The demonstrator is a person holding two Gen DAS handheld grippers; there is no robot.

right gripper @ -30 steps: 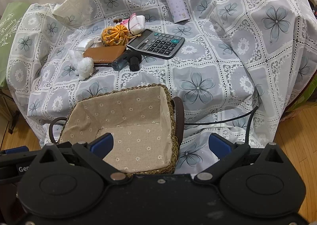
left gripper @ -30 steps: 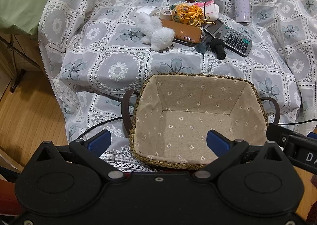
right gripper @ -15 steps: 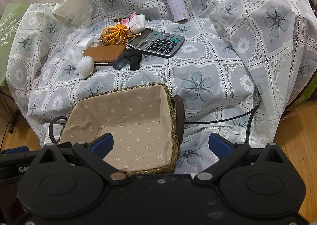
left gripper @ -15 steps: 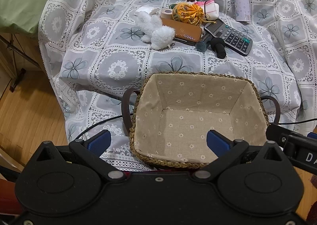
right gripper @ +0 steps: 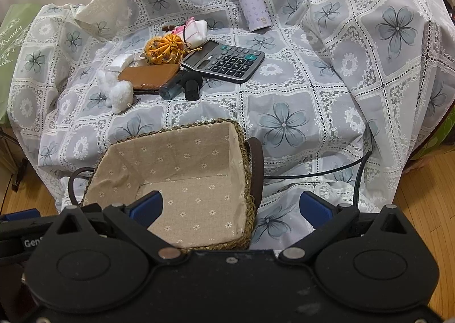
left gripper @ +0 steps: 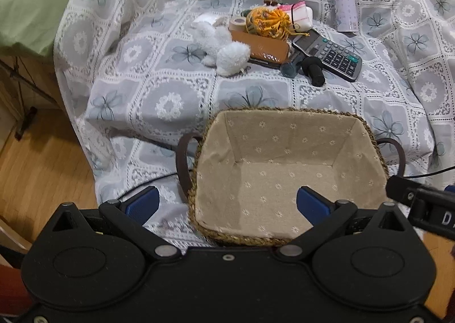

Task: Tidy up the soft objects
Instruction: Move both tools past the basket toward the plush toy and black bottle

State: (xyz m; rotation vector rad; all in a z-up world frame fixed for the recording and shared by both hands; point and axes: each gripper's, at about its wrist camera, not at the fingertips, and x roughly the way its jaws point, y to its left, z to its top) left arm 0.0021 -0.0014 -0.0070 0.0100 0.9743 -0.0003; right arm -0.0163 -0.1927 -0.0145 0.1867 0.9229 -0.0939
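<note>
Left wrist view, basket [left gripper: 287,172] slightly lower than before, both tongs apart, seemingly empty.

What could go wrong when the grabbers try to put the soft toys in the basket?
The white fluffy toy leans against the brown wallet, so a grab might catch the wallet too. The orange pouch sits packed among a calculator and other hard things, which may get knocked. A black cable beside the basket could snag a gripper.

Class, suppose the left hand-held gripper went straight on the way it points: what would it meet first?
Probably the lined basket, whose empty inside lies between the open left hand-held gripper's fingers; depth is uncertain.
</note>
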